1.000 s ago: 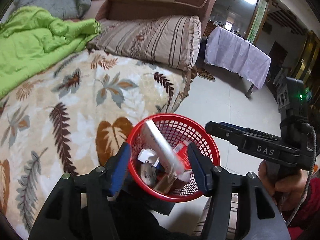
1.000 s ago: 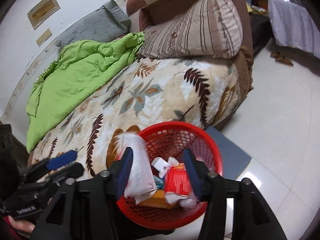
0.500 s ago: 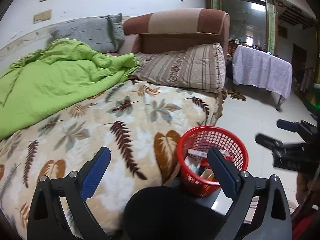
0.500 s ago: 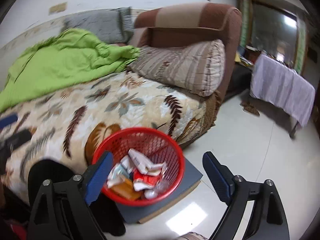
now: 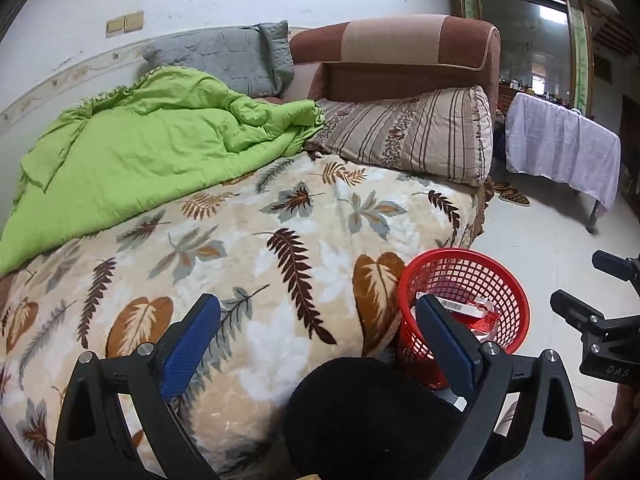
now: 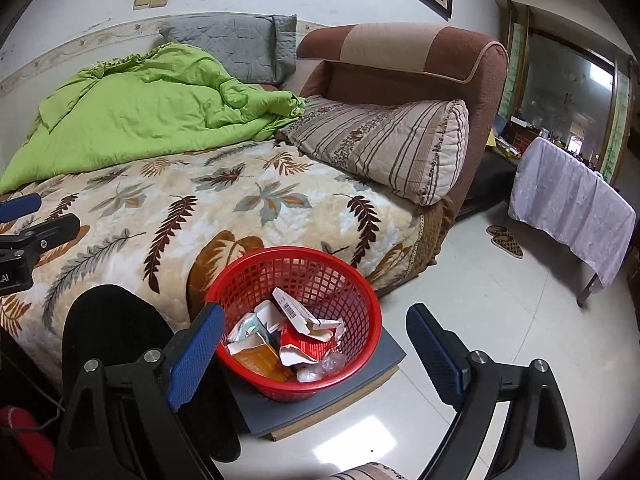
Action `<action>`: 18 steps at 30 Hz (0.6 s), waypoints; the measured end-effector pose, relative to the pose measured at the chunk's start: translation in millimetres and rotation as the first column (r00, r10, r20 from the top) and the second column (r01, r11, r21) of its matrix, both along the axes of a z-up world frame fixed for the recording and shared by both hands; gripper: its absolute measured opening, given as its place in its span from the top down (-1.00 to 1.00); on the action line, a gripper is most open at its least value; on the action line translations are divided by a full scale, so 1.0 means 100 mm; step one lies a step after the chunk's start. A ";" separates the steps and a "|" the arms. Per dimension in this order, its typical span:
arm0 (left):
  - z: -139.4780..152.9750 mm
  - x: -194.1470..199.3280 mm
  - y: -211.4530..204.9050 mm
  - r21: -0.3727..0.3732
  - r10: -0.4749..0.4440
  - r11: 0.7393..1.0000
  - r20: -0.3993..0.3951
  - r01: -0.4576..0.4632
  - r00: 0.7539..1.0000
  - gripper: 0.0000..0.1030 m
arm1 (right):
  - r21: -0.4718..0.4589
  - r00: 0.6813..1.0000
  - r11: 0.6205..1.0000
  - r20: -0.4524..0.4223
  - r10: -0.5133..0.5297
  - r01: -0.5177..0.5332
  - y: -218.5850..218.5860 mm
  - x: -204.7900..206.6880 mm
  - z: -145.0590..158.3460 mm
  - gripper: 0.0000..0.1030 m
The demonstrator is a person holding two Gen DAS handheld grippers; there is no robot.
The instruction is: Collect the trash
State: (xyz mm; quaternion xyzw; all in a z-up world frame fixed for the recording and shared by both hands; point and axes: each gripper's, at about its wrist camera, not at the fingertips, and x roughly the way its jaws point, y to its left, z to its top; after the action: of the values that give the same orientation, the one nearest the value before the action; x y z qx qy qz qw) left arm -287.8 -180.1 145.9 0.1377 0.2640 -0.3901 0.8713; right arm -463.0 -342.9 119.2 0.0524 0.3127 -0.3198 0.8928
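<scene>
A red mesh basket point(image 6: 352, 280) stands on a grey board point(image 6: 384, 364) on the floor beside the bed. It holds trash point(image 6: 292, 320): torn white cartons, a red packet, an orange piece, clear wrap. The basket also shows in the left wrist view point(image 5: 504, 280). My right gripper point(image 6: 316, 352) is open and empty, held above and just in front of the basket. My left gripper point(image 5: 320, 344) is open and empty, over the bed's edge to the left of the basket. Each gripper shows at the side of the other's view.
The bed has a leaf-print blanket point(image 5: 260, 232), a green quilt point(image 5: 152, 148), a striped pillow point(image 5: 412, 132) and a brown headboard point(image 5: 400, 52). A cloth-covered table point(image 6: 568, 200) and slippers point(image 6: 504, 240) stand on the tiled floor at right. A black knee point(image 5: 360, 412) is close below.
Both grippers opened wide and pulled back and up from the basket. The white packets they held one second ago now lie in the basket.
</scene>
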 end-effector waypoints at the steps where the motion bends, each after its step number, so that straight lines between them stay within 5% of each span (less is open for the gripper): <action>1: 0.00 -0.02 0.00 0.005 -0.003 1.000 0.011 0.003 1.000 -0.90 | 0.000 1.000 1.000 0.000 0.000 0.000 0.00 0.00 0.00 -0.83; 18: -0.05 -0.13 -0.14 0.113 -0.015 0.994 0.054 0.008 0.998 -0.91 | 0.014 1.000 1.000 -0.006 -0.006 0.006 -0.02 0.00 -0.03 -0.83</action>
State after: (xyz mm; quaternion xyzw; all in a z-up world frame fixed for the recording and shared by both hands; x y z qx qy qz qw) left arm -300.7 -194.6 141.3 0.1991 0.2607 -0.3755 0.8668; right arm -463.5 -345.1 116.0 0.0587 0.3173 -0.3203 0.8907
